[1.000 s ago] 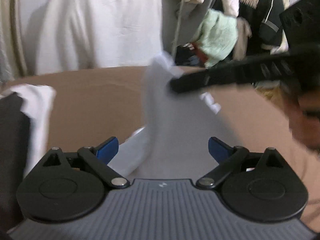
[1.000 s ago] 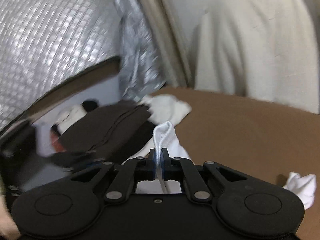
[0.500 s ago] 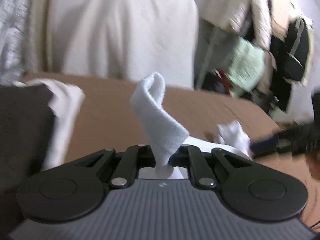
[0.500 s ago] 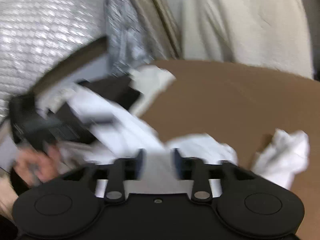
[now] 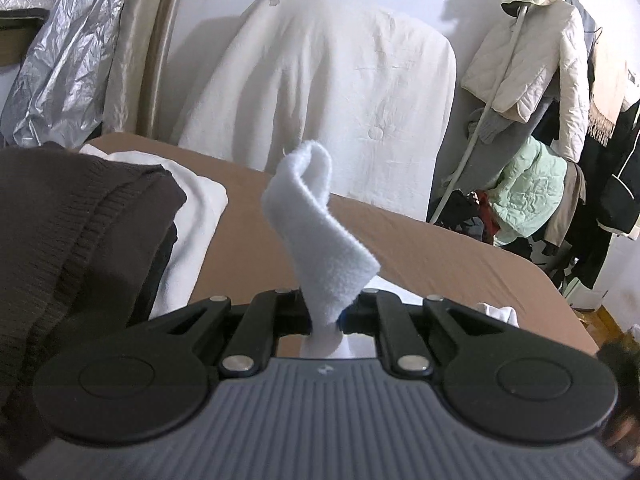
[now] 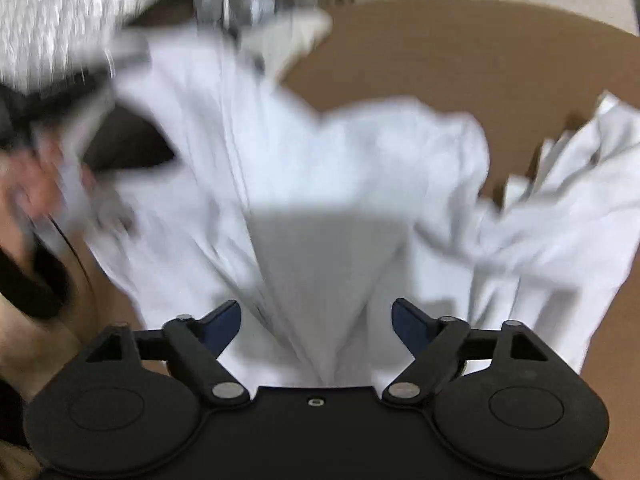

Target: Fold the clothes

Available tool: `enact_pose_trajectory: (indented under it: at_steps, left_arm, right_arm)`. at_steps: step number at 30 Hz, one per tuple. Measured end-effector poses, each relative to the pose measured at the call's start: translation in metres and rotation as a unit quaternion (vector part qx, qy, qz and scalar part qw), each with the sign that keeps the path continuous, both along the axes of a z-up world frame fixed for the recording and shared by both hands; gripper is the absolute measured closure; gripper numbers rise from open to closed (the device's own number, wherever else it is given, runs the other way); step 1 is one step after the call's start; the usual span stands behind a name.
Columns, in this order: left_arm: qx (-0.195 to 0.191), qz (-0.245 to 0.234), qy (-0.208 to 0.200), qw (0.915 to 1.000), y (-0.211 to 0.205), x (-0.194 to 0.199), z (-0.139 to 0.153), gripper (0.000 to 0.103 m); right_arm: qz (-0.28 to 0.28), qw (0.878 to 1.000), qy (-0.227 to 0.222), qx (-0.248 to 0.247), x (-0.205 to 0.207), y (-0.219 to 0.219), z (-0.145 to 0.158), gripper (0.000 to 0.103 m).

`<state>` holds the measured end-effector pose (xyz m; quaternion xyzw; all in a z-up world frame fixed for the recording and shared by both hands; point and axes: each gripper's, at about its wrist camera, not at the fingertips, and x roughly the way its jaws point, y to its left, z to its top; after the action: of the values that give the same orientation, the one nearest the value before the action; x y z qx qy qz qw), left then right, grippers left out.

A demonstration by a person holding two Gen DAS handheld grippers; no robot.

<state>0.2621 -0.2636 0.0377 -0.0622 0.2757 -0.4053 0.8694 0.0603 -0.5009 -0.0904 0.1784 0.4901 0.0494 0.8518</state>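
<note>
Presently left gripper (image 5: pixel 326 314) clamps white garment (image 5: pixel 316 236) by its edge, lifting it for folding; right gripper (image 6: pixel 316 320) stands spread over it

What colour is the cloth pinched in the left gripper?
White. The cloth shows best in the left wrist view, clamped in the left gripper.

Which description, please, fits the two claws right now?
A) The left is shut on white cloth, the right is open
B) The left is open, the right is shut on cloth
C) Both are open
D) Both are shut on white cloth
A: the left claw pinches a strip of the white cloth, while the right claw has its fingers spread wide over it.
</note>
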Motion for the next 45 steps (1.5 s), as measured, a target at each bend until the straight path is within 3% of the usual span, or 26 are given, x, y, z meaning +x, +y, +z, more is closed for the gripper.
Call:
enact_pose_trajectory:
  at_steps: [2,3,4,8,11,13,15,16,17,18,19,20,22,25,29,34,38,40,43,45]
  left_arm:
    - [0.011,0.012,-0.011,0.9998,-0.001,-0.004,0.003,0.093]
    - [0.018,0.021,-0.015,0.9995,-0.002,-0.005,0.004,0.093]
    - [0.026,0.027,-0.013,0.9992,-0.004,-0.005,0.004,0.093]
    - [0.111,-0.042,-0.013,0.9928,-0.06,0.02,0.008,0.094]
    - [0.179,-0.031,-0.091,0.9792,-0.113,0.059,0.037,0.094]
    - [0.181,0.019,-0.124,0.9756,-0.138,0.096,0.063,0.094]
    - [0.148,0.072,-0.11,0.9803,-0.153,0.135,0.082,0.09]
    - [0.128,0.085,-0.091,0.984,-0.156,0.151,0.083,0.085]
    - [0.112,0.096,-0.071,0.9865,-0.161,0.167,0.083,0.06]
    - [0.11,0.104,-0.053,0.987,-0.165,0.179,0.076,0.028]
    - [0.119,0.118,-0.043,0.9848,-0.168,0.186,0.066,0.019]
    - [0.131,0.132,-0.034,0.982,-0.17,0.19,0.056,0.017]
    - [0.165,0.135,-0.026,0.9766,-0.169,0.186,0.027,0.017]
    - [0.206,0.096,0.0,0.9739,-0.158,0.162,-0.017,0.017]
    - [0.219,0.023,0.05,0.9742,-0.131,0.112,-0.062,0.018]
    - [0.23,-0.021,0.061,0.971,-0.096,0.03,-0.087,0.017]
    - [0.247,-0.023,0.085,0.9649,-0.052,-0.018,-0.107,0.018]
    - [0.27,-0.017,0.097,0.9577,-0.034,-0.032,-0.111,0.02]
    - [0.266,-0.014,0.082,0.9604,-0.017,-0.054,-0.101,0.02]
    - [0.243,-0.024,0.092,0.9654,-0.02,-0.063,-0.096,0.02]
  right_arm:
    - [-0.018,0.997,0.028,-0.066,0.006,0.01,-0.017,0.061]
    - [-0.027,0.996,0.022,-0.08,0.008,0.01,-0.015,0.073]
    - [-0.033,0.997,0.009,-0.073,0.01,0.006,-0.008,0.094]
    - [-0.05,0.993,-0.027,-0.106,0.038,-0.022,0.039,0.096]
    - [-0.068,0.985,-0.047,-0.151,0.079,-0.058,0.087,0.097]
    - [-0.113,0.972,-0.082,-0.188,0.108,-0.086,0.126,0.097]
    - [-0.181,0.954,-0.126,-0.206,0.129,-0.108,0.161,0.096]
    - [-0.221,0.941,-0.151,-0.208,0.137,-0.116,0.177,0.087]
    - [-0.25,0.93,-0.17,-0.209,0.145,-0.122,0.189,0.08]
    - [-0.247,0.931,-0.177,-0.204,0.15,-0.12,0.191,0.068]
    - [-0.244,0.931,-0.183,-0.2,0.155,-0.119,0.192,0.032]
    - [-0.242,0.932,-0.186,-0.197,0.159,-0.117,0.191,0.015]
    - [-0.24,0.935,-0.169,-0.197,0.153,-0.114,0.171,0.015]
    - [-0.222,0.947,-0.115,-0.2,0.132,-0.116,0.129,0.018]
    - [-0.215,0.963,-0.074,-0.142,0.072,-0.123,0.079,0.022]
    - [-0.248,0.965,-0.075,-0.04,-0.025,-0.123,0.035,0.022]
    - [-0.27,0.96,-0.07,0.006,-0.079,-0.094,0.012,0.021]
    - [-0.276,0.958,-0.078,0.005,-0.095,-0.068,0.002,0.021]
    - [-0.285,0.957,-0.053,-0.012,-0.096,-0.045,-0.017,0.021]
    - [-0.275,0.961,-0.018,-0.016,-0.09,-0.036,-0.025,0.022]
